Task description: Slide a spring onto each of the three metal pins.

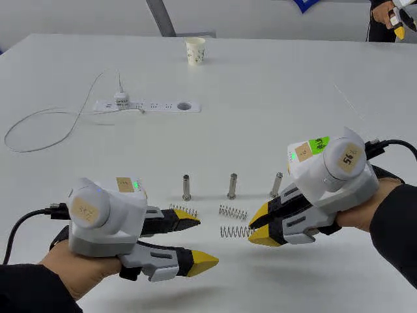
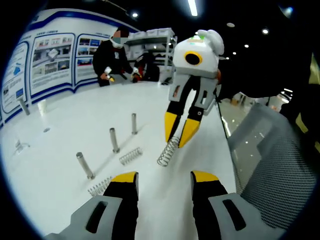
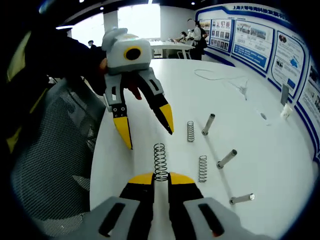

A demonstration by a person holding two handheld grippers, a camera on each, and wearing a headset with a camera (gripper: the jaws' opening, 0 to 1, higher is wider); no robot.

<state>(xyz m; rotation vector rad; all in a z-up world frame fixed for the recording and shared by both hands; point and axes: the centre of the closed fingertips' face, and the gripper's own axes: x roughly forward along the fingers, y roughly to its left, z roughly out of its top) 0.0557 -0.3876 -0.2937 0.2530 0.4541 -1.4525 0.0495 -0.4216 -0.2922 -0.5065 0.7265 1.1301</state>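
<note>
Three metal pins stood upright in a row on the white table (image 1: 273, 85): the left pin (image 1: 186, 187), the middle pin (image 1: 232, 186) and the right pin (image 1: 277, 184), each with a bare shaft. Three springs were on the near side of that row. The left spring (image 1: 184, 210) lay flat just beyond the left gripper's far jaw. The middle spring (image 1: 233, 212) lay flat in front of the middle pin. The near spring (image 1: 234, 231) pointed left from the right gripper (image 1: 253, 232), whose jaws were pinched together on its right end. The left gripper (image 1: 207, 242) was at the near left, its jaws spread wide with nothing between them, just left of the near spring's free end.

One paper cup (image 1: 195, 49) stood at the far side of the table; what it held could not be told. One power strip (image 1: 146, 105) lay left of centre with a single white plug (image 1: 121, 98) in it, and its cable (image 1: 39, 127) looped away to the left.
</note>
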